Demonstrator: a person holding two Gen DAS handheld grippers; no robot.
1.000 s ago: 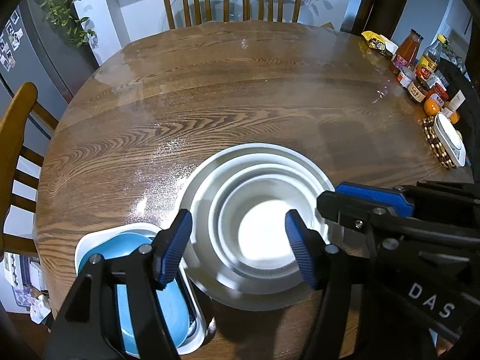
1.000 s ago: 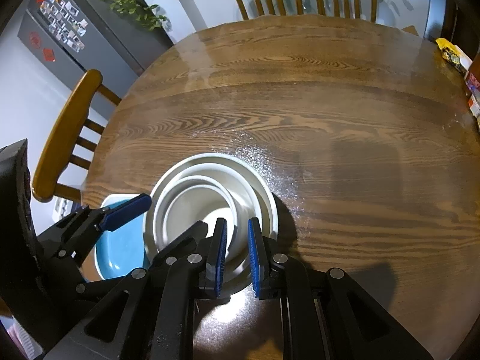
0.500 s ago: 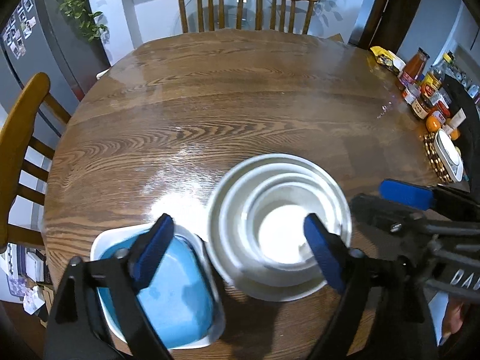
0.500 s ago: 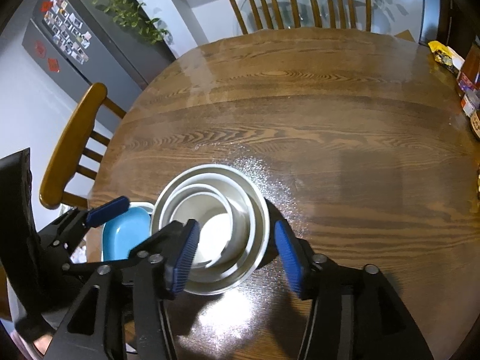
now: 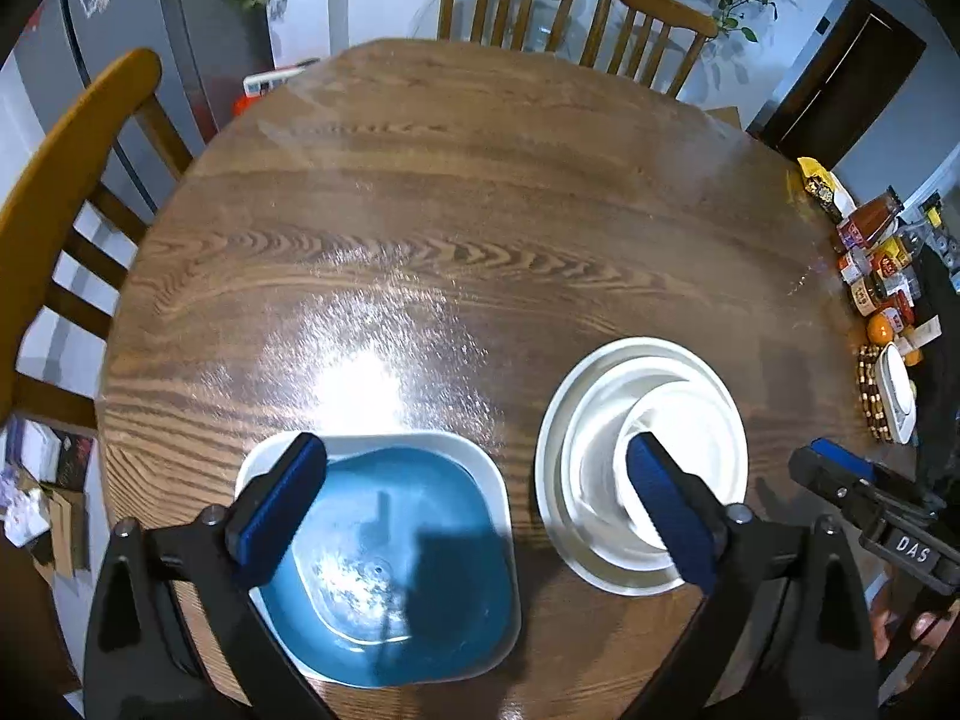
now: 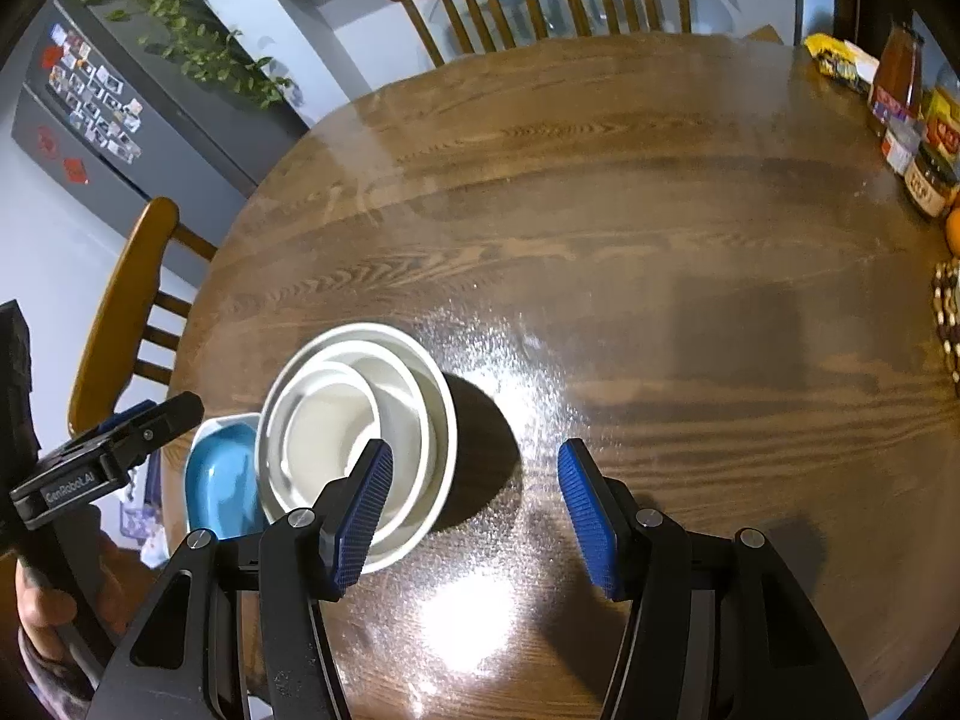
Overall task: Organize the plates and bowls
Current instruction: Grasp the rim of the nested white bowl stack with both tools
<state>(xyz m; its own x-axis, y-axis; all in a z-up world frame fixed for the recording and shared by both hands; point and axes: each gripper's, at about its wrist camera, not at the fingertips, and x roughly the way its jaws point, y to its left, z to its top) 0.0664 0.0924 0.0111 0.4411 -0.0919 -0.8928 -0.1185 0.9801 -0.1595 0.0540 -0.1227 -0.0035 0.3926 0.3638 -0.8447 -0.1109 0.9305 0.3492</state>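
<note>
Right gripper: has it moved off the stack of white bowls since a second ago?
Yes. The right gripper has backed off to the right of the stack of white bowls; its jaws have just been opening, only bare wooden table between them.

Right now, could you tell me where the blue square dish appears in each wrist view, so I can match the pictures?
Left wrist: the blue square dish sits low and centre-left, between the open left gripper fingers.
Right wrist: the dish shows at the lower left, partly hidden.
Shared landmark: the stack of white bowls beside it.
</note>
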